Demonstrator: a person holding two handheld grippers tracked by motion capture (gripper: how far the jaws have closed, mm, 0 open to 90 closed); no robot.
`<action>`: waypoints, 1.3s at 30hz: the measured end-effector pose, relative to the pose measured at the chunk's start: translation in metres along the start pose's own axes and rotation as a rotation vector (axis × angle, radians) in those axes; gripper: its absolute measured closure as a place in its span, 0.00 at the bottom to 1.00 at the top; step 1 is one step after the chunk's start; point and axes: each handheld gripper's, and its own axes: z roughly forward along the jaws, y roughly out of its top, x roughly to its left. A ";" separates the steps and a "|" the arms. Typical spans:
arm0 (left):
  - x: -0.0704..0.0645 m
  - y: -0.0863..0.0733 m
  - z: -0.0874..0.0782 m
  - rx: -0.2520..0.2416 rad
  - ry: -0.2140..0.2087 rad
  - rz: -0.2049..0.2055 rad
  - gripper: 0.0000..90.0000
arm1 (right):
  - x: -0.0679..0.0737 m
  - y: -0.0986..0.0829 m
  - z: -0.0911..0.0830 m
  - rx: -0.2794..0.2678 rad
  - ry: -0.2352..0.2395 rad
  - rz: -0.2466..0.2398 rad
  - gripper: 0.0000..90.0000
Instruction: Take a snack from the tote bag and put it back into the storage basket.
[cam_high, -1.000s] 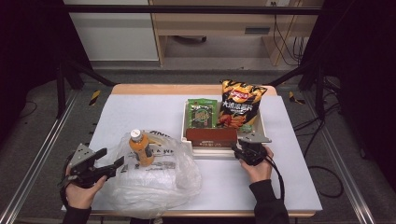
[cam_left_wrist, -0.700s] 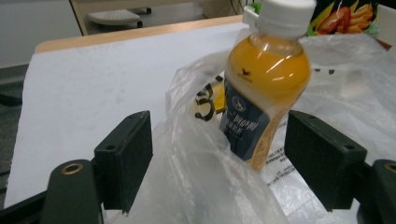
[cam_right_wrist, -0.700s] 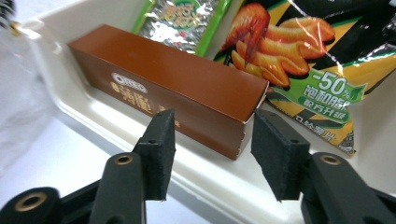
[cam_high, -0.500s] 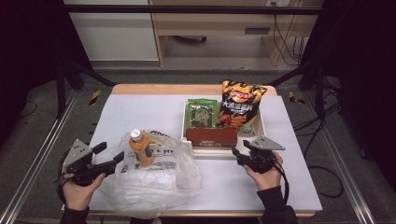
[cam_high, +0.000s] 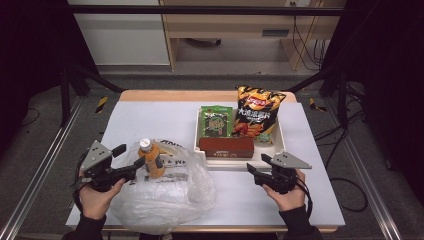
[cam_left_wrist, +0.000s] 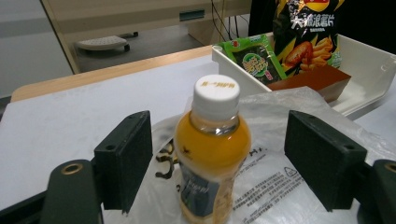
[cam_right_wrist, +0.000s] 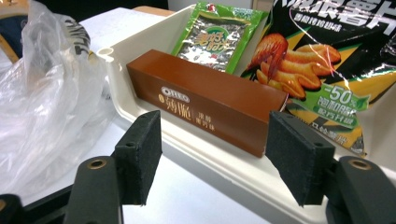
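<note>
Left gripper (cam_high: 131, 161): jaws spread wide, gripping nothing. The orange drink bottle (cam_left_wrist: 212, 154) stands upright between them, white cap up, with clear air on both sides, so it is bracketed but not touched. It stands on the crumpled clear plastic bag (cam_high: 165, 195), which spreads ahead of and to the inner side of this gripper.

Right gripper (cam_high: 255, 174): jaws likewise spread and empty. Directly ahead of them, just over the near wall of the cream tray (cam_right_wrist: 154, 116), lies the brown Oreo wafer box (cam_right_wrist: 205, 105) on its long side. Behind the box lie a green seaweed snack packet (cam_right_wrist: 219, 35) and, standing against the far side, a black bag of Lay's chips (cam_right_wrist: 317, 60).

Assessment: the work in hand appears to be gripping the bottle, possibly to bag it.

Risks noted:
- The bottle rests on loose, slippery film. If one jaw meets it first, it could tip or skid away rather than be clamped.
- The jaws sit near the shoulder, where the body tapers. A closure there may slide up toward the cap.
- Bag film may be pinched along with the bottle, dragging the bag when lifted.
- The right gripper, if advanced, may strike the tray wall before reaching the box.
</note>
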 end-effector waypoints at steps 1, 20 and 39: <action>-0.001 0.001 0.003 0.006 0.003 -0.001 0.26 | -0.001 -0.001 -0.001 0.000 0.002 -0.002 0.40; -0.001 -0.014 0.043 0.110 0.047 -0.025 0.25 | -0.004 -0.011 -0.009 0.010 0.008 0.002 0.44; -0.001 -0.019 0.066 0.147 0.052 -0.056 0.31 | -0.004 -0.011 -0.009 0.014 0.016 0.032 0.45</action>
